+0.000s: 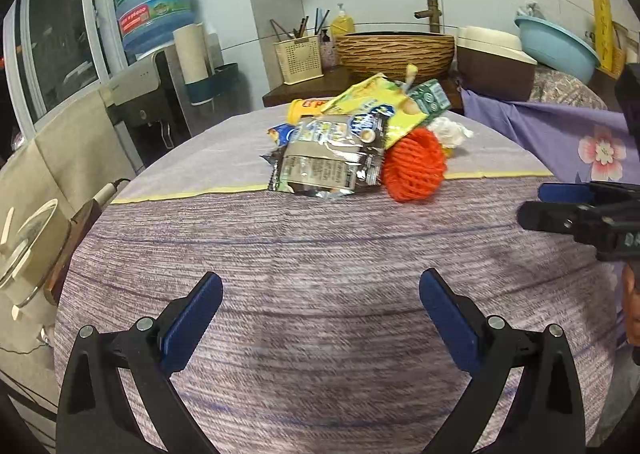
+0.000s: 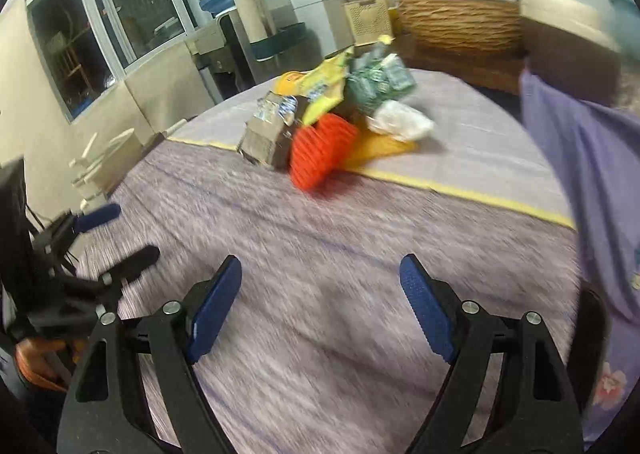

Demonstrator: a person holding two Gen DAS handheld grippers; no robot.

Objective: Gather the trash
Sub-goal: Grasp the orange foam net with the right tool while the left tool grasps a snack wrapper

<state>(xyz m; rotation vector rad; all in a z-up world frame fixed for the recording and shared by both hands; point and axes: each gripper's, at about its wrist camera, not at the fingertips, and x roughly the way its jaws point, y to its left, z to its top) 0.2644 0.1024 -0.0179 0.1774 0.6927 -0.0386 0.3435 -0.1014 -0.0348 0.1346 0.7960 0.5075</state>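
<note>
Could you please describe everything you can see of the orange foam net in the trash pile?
The orange foam net is a bright orange-red mesh sleeve, soft-looking and ribbed, curled into a loose ring. It lies on the tablecloth at the near right edge of the pile, across the yellow stripe, against the silver wrapper and under the yellow bag's corner. Neither gripper touches it.

I see even, fairly dim indoor light with soft shadows. My left wrist view is mostly sharp; the right wrist view smears with motion blur, worst across the tablecloth (image 2: 320, 214). Fisheye bending and black vignetting curve both frames' edges.
</note>
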